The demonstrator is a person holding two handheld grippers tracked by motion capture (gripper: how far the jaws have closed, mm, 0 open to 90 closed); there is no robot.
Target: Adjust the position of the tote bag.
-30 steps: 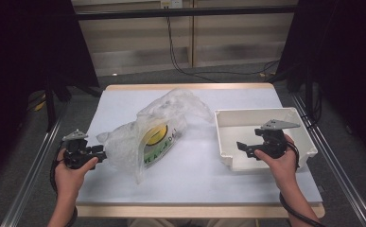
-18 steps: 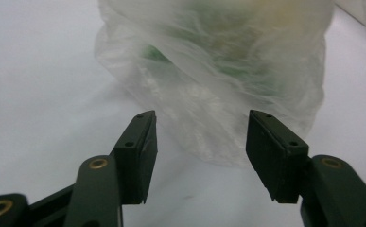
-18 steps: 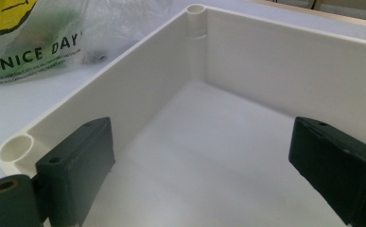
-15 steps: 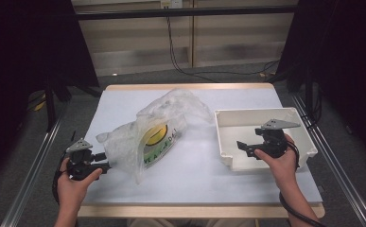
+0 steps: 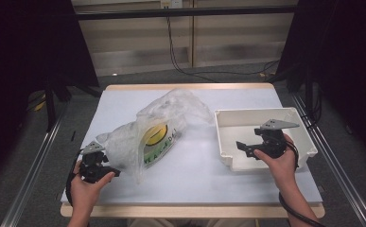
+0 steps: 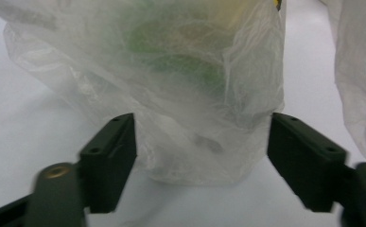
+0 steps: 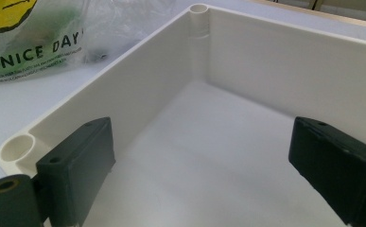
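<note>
Thin clear plastic bag (image 5: pixel 157 132) lying crumpled on white bench (image 5: pixel 195 179), mid-left, w/ yellow-green print inside. Left gripper (image 5: pixel 100 168) low at bag's near-left end, jaws wide apart, bag's bottom edge (image 6: pixel 204 161) just between them but not pinched yet. Right gripper (image 5: pixel 247 147) held over near-left part of white tray (image 5: pixel 265 116), jaws also wide, holding nothing; tray inside bare.

Possible trouble, as judgement: film very thin and slippery, so closing on one loose fold prob. gives weak hold, bag may slide out or stretch/tear when lifted. Contents could shift and drop from open end if raised by bottom. Tray light, may get pushed by right hand.

Readable text: "A NICE DAY" (image 7: pixel 34 52) in green letters under yellow shape. Rest of print too blurred to read.
</note>
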